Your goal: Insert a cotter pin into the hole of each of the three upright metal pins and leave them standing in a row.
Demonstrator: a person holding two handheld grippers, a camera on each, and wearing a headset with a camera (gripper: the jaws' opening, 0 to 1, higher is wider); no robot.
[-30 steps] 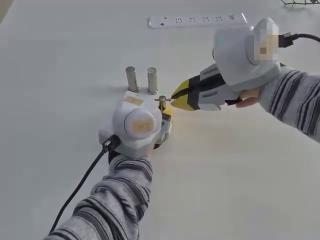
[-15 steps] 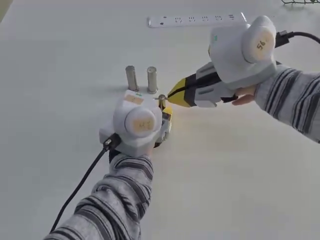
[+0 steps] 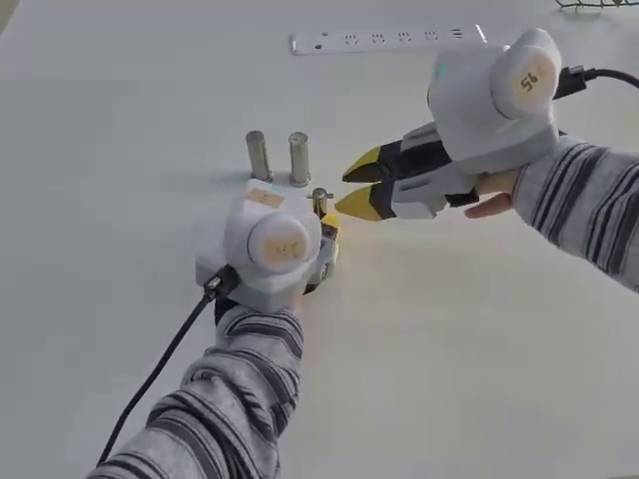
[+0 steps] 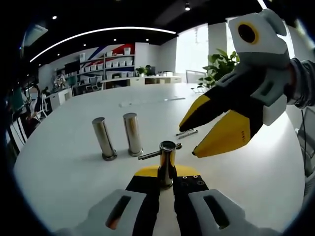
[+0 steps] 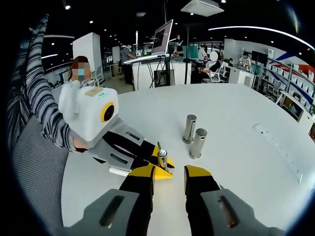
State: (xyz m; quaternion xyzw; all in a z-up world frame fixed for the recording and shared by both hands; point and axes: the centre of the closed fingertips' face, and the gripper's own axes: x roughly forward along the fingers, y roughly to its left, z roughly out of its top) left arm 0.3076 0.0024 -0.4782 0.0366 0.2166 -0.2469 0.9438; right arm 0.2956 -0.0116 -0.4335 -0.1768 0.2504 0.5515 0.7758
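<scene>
Centre frame, the left gripper [image 4: 166, 180] pinches a metal pin [image 4: 167, 160], cotter pin [image 4: 150, 154] through it — the right gripper [image 3: 344, 191] gapes. It should land upright, aligned with the standing pins [image 3: 300, 160].

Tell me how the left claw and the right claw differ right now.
The left claw is shut on an upright metal pin; the right claw is open and holds nothing. The left claw grips low on the pin, near the table; the right claw's tips sit level with the pin's head, beside the cotter pin there, apparently not touching it. Both have yellow tips on black jaws.
</scene>
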